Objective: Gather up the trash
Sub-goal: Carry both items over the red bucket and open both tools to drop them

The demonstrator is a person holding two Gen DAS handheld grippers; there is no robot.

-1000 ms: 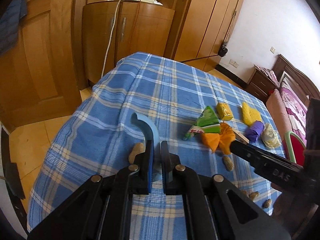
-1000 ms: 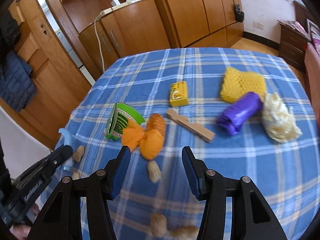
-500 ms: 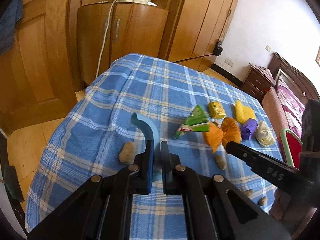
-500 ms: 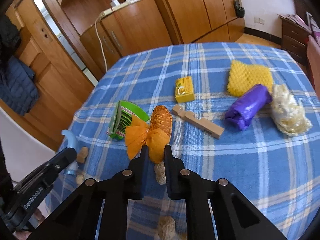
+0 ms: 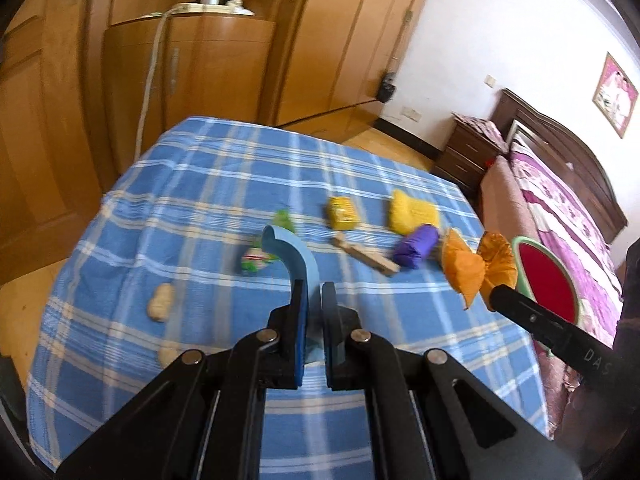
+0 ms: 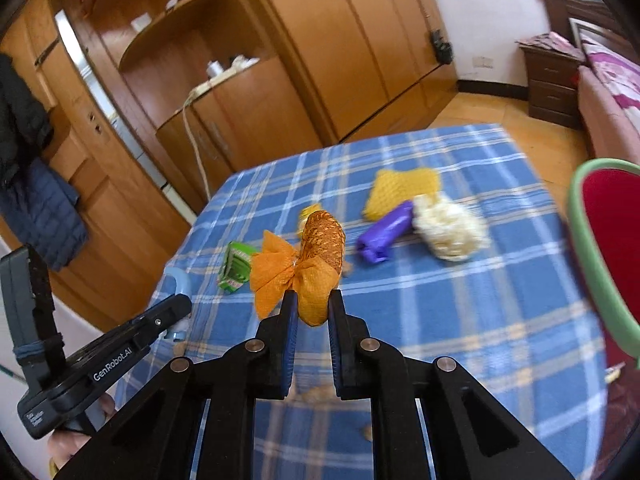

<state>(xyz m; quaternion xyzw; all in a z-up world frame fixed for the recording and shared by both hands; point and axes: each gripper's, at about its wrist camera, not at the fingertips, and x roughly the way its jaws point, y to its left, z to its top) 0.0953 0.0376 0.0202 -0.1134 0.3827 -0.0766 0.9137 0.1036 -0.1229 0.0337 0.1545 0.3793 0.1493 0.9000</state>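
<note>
My right gripper [image 6: 312,304] is shut on an orange net bundle [image 6: 308,264] and holds it above the blue checked tablecloth [image 6: 460,320]. In the left wrist view the orange bundle [image 5: 476,268] hangs at the tip of that gripper [image 5: 498,294], beside a red bin with a green rim [image 5: 552,280]. My left gripper [image 5: 312,292] is shut on a light blue curved plastic piece [image 5: 296,256]. On the cloth lie a green wrapper [image 5: 256,260], a yellow box [image 5: 342,213], a wooden peg [image 5: 366,256], a purple roll [image 5: 416,246], a yellow net pad [image 5: 412,214] and a white crumpled wad [image 6: 450,232].
Peanuts [image 5: 160,302] lie near the cloth's left front edge. The red bin [image 6: 592,248] stands off the table's right side. Wooden wardrobes [image 5: 320,40] and a low cabinet [image 5: 192,80] stand behind the table. A bed [image 5: 560,208] lies to the right.
The right gripper's jaws closed on the orange bundle and lifted it off the cloth toward the right. The left gripper rose and shifted with the blue piece still held.
</note>
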